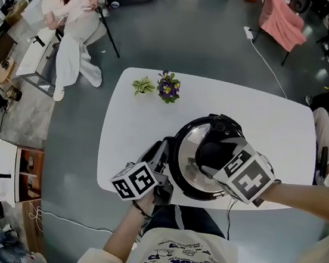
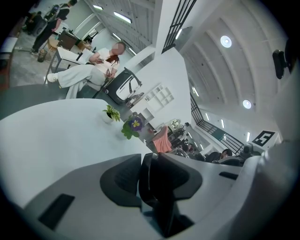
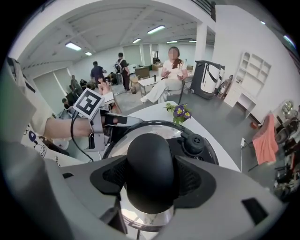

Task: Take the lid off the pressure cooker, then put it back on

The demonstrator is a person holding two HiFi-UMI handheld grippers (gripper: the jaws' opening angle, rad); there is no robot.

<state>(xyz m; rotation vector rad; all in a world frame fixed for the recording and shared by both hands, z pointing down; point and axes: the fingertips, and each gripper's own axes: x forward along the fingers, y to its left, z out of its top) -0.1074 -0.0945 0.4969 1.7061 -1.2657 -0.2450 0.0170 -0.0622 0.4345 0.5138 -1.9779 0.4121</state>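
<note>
The pressure cooker (image 1: 176, 177) stands at the near edge of the white table (image 1: 128, 135), with its steel lid (image 1: 192, 139) on top. My right gripper (image 1: 212, 158) comes down from above and is shut on the lid's round black knob (image 3: 150, 164); the pads press both its sides. A black valve (image 3: 193, 141) sits on the lid behind the knob. My left gripper (image 1: 162, 158) reaches in level from the left and is shut on the cooker's black side handle (image 2: 161, 187). In the right gripper view the left gripper (image 3: 117, 121) shows at the cooker's left rim.
Two small potted plants (image 1: 168, 87) (image 1: 142, 85) stand at the table's far edge. A seated person (image 1: 69, 31) is beyond the table at the left, and a chair with pink cloth (image 1: 281, 20) stands at the far right. Grey floor surrounds the table.
</note>
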